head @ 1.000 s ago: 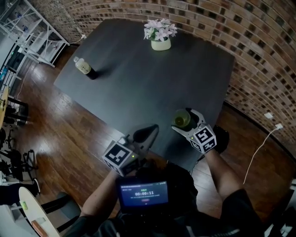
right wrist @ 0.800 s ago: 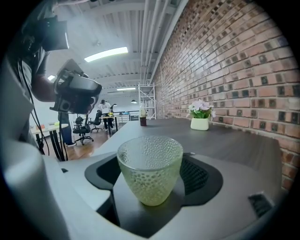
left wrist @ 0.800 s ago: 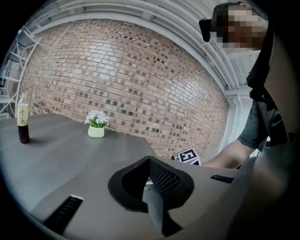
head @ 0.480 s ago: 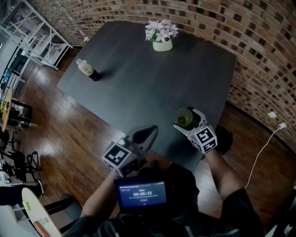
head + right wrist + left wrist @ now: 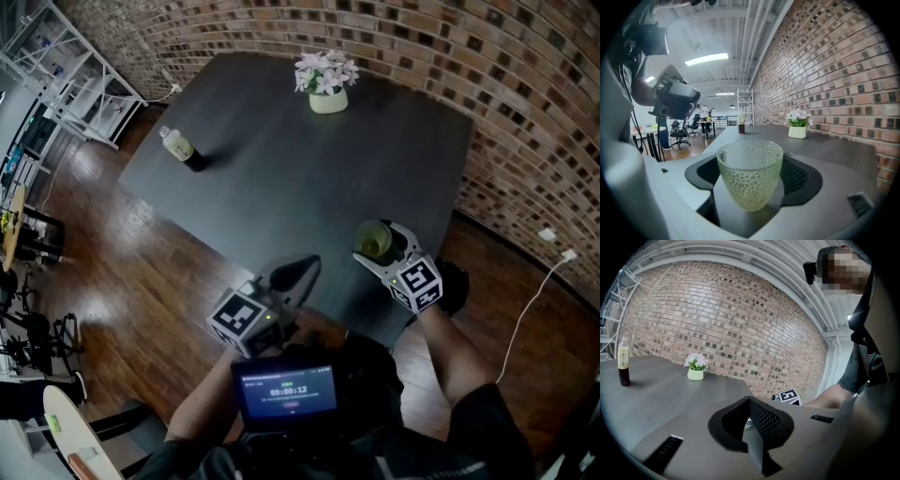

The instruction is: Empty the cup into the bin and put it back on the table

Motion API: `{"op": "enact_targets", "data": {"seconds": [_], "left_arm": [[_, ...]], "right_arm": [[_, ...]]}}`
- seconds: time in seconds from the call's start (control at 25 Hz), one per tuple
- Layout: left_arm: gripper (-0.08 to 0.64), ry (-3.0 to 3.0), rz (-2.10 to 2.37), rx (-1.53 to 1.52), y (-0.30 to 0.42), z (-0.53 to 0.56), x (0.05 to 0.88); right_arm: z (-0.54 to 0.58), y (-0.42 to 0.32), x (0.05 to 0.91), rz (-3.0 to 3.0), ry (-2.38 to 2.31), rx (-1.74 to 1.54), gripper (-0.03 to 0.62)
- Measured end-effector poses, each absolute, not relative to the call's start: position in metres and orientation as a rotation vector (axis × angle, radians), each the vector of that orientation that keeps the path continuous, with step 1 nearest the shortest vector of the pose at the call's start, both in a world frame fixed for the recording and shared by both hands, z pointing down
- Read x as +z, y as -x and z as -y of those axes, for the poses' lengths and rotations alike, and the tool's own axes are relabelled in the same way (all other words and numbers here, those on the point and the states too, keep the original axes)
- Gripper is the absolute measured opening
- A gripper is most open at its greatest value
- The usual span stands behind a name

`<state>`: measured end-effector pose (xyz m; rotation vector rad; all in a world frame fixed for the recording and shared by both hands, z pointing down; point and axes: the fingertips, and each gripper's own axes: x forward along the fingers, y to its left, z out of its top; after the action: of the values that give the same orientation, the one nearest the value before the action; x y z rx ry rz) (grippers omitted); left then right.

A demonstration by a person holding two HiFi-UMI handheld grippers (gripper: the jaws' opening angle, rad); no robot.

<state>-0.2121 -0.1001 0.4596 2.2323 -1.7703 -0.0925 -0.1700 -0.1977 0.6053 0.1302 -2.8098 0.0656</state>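
**As the jaws draw in, the cup waits on the counter**

Although its jaws have just been closing, the right hand-held gripper (image 5: 379, 244) is not yet clamped. The jaws stand wide apart with the cup (image 5: 750, 180) between them, and the pads sit close on either side without visibly squeezing the glass. That cup, pale green and pebbled, stands upright on the dark counter (image 5: 300, 178) near its front edge. Nothing can be made out inside it from the right gripper view. Beside it, the left hand-held gripper (image 5: 304, 266) hovers over the same edge with its jaws together and nothing in them. Farther out on the counter are a small bottle (image 5: 178, 148) at the far left and a pot of flowers (image 5: 328, 97) by the brick wall, both well apart from the cup.

Judged from this, the task is at its very start. The grasp is being made, and lifting, carrying, tipping into the bin and setting the cup back all remain. No bin can be picked out in any view.
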Motion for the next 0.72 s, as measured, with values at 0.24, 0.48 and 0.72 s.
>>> {"op": "enact_targets", "data": {"seconds": [0.24,0.48,0.72], "left_arm": [[-0.002,-2.255,1.741,-0.107,0.21,0.095,0.429],[-0.002,-2.315,1.755,-0.139,0.217,0.09,0.396],[-0.002,-2.358,1.761,-0.189,0.216,0.083,0.377]], "right_arm": [[0.188,0.163,0.557,2.823,-0.139,0.071,0.39],[0.178,0.158,0.507,2.862,-0.169,0.031,0.388],[0.169,0.152,0.472,2.883,-0.203,0.032,0.388]]}}
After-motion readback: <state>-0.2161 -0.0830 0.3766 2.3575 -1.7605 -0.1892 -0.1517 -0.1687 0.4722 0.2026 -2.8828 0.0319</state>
